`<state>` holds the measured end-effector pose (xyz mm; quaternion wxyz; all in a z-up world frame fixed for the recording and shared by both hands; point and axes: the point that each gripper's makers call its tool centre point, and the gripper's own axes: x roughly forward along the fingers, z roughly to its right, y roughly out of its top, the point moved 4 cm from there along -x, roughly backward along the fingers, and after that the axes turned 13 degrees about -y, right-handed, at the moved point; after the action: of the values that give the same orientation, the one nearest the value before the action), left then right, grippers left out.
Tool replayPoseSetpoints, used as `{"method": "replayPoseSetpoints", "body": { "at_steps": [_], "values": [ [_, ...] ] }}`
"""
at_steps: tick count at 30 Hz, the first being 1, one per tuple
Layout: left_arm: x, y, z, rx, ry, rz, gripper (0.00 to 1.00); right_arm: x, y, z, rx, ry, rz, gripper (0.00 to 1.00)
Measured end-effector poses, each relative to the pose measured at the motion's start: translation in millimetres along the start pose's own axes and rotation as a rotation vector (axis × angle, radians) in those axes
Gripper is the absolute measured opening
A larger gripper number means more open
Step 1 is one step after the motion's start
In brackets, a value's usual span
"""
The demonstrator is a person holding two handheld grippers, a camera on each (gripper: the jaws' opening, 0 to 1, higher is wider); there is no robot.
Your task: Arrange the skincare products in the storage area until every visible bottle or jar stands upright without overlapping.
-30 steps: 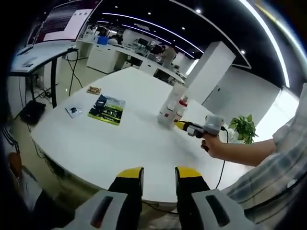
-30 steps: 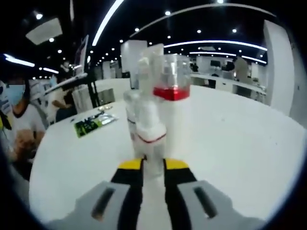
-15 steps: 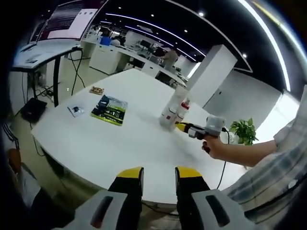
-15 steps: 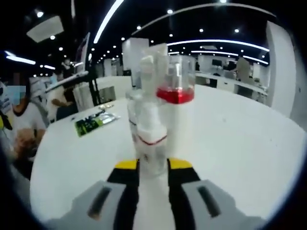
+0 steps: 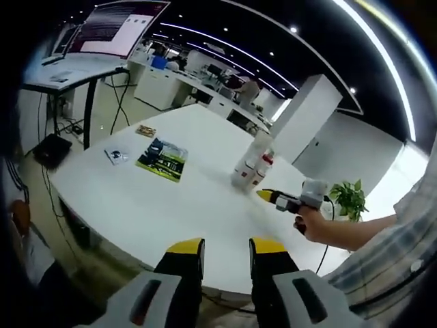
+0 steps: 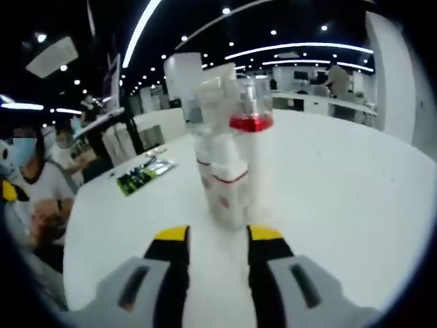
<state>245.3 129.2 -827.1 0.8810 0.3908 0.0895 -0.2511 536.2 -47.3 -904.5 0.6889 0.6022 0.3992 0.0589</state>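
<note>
Three skincare bottles stand upright in a tight cluster on the white round table. In the right gripper view a short white bottle with a red band is in front, a taller bottle with a red collar and clear cap is behind it on the right, and a tall white one is on the left. My right gripper is open, its jaws just short of the short bottle and touching nothing. In the left gripper view the cluster sits mid-table with the right gripper beside it. My left gripper hangs open off the table's near edge.
A green booklet, a small packet and a small brown item lie on the table's left part. A potted plant stands beyond the far edge. A seated person is left of the table.
My right gripper's jaws have opened off the short white bottle and drawn back a little; the bottle stays standing. The left view has shifted slightly.
</note>
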Motion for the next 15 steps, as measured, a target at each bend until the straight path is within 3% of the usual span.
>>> {"method": "replayPoseSetpoints", "body": {
  "at_steps": [9, 15],
  "values": [
    [2, -3.8, 5.7, 0.012, -0.019, -0.006, 0.27, -17, -15.4, -32, 0.07, 0.078, -0.03, 0.39],
    [-3, -4.2, -0.4, 0.004, -0.017, -0.007, 0.27, -26, -29.1, -57, 0.073, 0.125, -0.062, 0.42]
  ]
}}
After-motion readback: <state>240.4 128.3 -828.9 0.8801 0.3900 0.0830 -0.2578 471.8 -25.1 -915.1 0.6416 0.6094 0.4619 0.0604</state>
